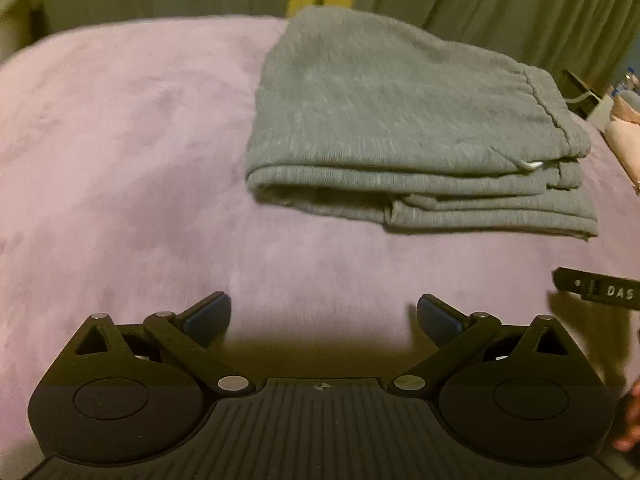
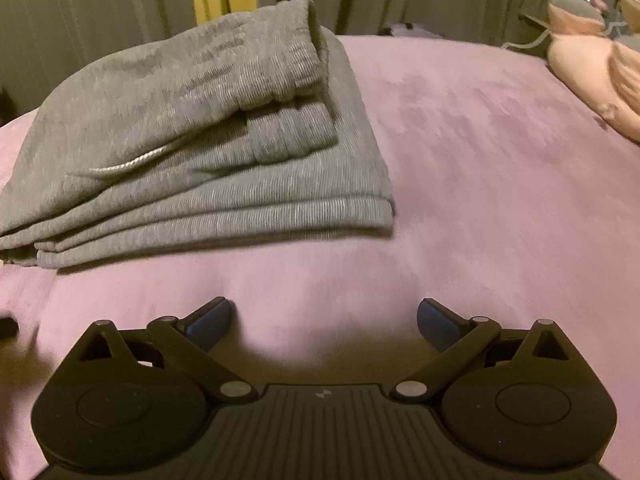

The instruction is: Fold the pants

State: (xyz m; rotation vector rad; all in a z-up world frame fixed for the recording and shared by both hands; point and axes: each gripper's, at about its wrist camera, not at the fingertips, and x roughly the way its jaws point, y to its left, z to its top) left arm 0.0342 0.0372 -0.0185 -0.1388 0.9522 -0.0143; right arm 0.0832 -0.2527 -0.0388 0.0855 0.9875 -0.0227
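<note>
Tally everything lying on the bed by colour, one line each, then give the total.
Grey: 1, the folded pants, with a pale drawstring showing.
Pink: 1, a soft plush item at the bed's far edge.
Total: 2, on the purple bedspread. Both grippers, left gripper and right gripper, are open and empty.

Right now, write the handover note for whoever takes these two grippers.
Left gripper: jaws open, empty, hovering over the blanket, short of the pants.
Right gripper: jaws open, empty, also short of the pants.
Pants: grey, folded into a stacked bundle on the blanket, drawstring poking out of the layers.
Done: folding looks complete.
Left: perhaps tuck the drawstring and square the edges.
</note>
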